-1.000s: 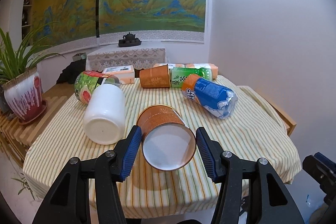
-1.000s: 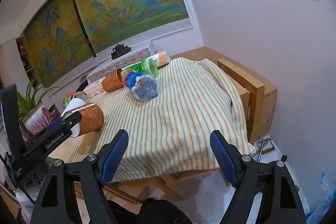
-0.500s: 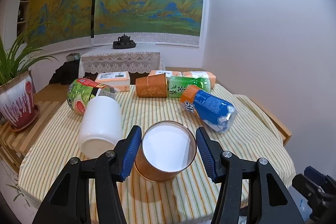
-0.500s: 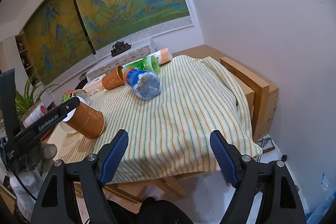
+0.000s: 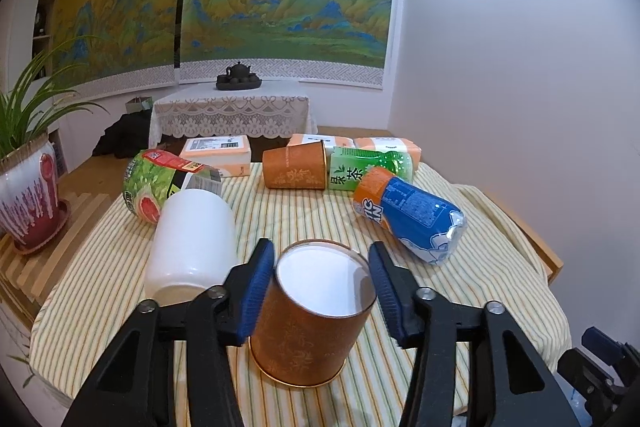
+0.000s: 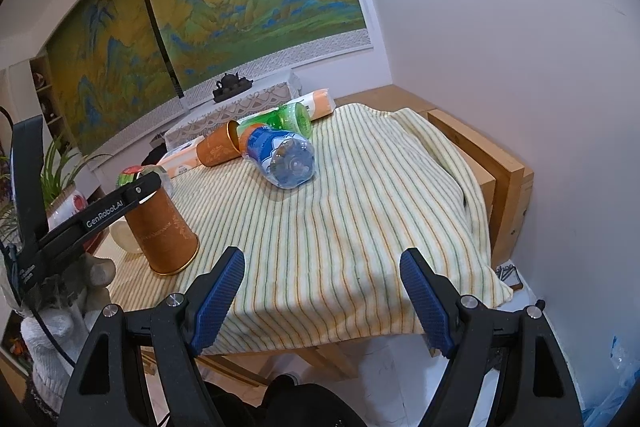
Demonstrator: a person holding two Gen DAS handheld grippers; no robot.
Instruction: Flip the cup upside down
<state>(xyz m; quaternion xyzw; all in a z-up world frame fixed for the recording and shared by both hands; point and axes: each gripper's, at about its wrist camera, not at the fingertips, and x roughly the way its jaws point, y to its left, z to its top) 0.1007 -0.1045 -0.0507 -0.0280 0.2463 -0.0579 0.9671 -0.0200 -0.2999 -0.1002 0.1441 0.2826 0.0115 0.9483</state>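
An orange paper cup [image 5: 306, 331] stands upside down on the striped tablecloth [image 5: 460, 307], wide rim down, white base up. My left gripper [image 5: 322, 289] is shut on the orange cup near its base, blue pads [image 5: 256, 287] against both sides. In the right wrist view the cup [image 6: 162, 231] stands at the table's near left with the left gripper's finger [image 6: 104, 213] across its top. My right gripper [image 6: 322, 297] is open and empty, in front of the table's near edge.
A white jar [image 5: 192, 239], a green can [image 5: 156, 187], a second orange cup [image 5: 294, 167], a green tea bottle [image 5: 368, 169] and a blue bottle [image 5: 412, 215] lie on the table. Tissue packs [image 5: 218, 153] lie behind. A potted plant [image 5: 28, 195] stands left.
The left gripper has turned the orange cup from lying on its side, base toward the camera, to standing rim down on the cloth. The right gripper has stayed put.
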